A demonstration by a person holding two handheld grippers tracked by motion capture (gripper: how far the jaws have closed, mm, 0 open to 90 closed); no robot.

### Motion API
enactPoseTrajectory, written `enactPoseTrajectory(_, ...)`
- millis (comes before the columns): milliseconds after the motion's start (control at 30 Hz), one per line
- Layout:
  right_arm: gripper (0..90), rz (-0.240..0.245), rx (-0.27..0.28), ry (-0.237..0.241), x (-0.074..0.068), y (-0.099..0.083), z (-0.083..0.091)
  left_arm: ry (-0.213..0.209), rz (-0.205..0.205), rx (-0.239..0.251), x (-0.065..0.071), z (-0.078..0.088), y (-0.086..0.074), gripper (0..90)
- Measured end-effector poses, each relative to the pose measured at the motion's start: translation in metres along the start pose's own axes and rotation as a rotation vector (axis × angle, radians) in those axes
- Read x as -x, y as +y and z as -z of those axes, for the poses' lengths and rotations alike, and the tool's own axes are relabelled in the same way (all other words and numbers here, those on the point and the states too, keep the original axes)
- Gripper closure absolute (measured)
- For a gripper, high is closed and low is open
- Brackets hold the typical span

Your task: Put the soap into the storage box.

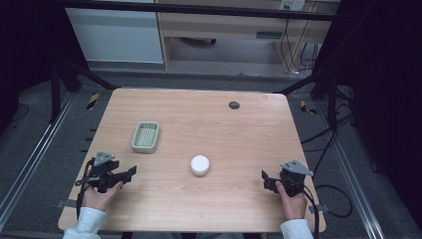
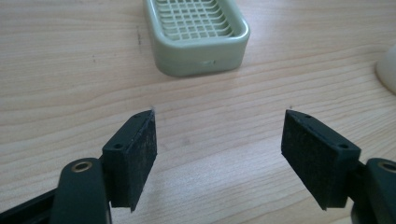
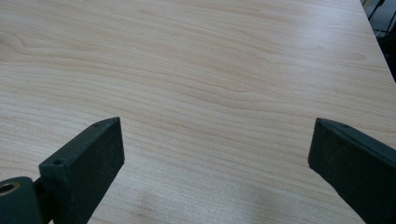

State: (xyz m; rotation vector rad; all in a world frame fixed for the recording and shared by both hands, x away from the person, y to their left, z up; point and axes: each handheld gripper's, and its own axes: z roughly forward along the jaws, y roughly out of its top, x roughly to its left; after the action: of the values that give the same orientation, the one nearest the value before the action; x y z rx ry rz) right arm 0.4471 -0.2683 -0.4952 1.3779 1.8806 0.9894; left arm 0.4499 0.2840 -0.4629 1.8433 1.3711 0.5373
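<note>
High view: white round soap (image 1: 200, 165) mid-desk (image 1: 239, 134), green slatted dish (image 1: 146, 137) beyond left tool (image 1: 130, 172); right tool (image 1: 264, 178) near right edge. Likely step: reach soap; approach low, straddle it squarely.

Left gripper view: jaws apart, nothing between; dish (image 2: 198, 35) ahead, soap edge (image 2: 388, 69) far right.

Right gripper view: jaws wide, empty, bare desk (image 3: 210, 70).

The white round thing (image 2: 387, 67) is chopped off by the right edge in the left gripper view, and the green tray's (image 2: 201, 58) far end runs off the top. Small dark spot (image 1: 234, 105) on the worktop (image 1: 249, 134) is too tiny to make out.
</note>
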Motion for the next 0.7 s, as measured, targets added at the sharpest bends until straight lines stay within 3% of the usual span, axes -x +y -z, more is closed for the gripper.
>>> enactPoseTrajectory(333, 3.9, 0.0, 0.003, -0.002, -0.001, 0.0, 0.0, -0.026, -0.009, 0.031, 0.02, 0.009, 0.014, 26.5)
enactPoseTrajectory(600, 3.9, -0.001, 0.003, -0.002, -0.002, 0.0, 0.001, -0.064, -0.071, 0.041, 0.05, 0.012, 0.028, 25.1)
enactPoseTrajectory(667, 3.9, 0.0, 0.001, -0.004, -0.002, 0.0, 0.0, -0.07, -0.079, 0.041, 0.053, 0.012, 0.029, 25.1)
enactPoseTrajectory(700, 3.9, -0.001, 0.0, -0.005, -0.001, 0.0, 0.0, -0.087, -0.105, 0.039, 0.059, 0.011, 0.033, 25.0)
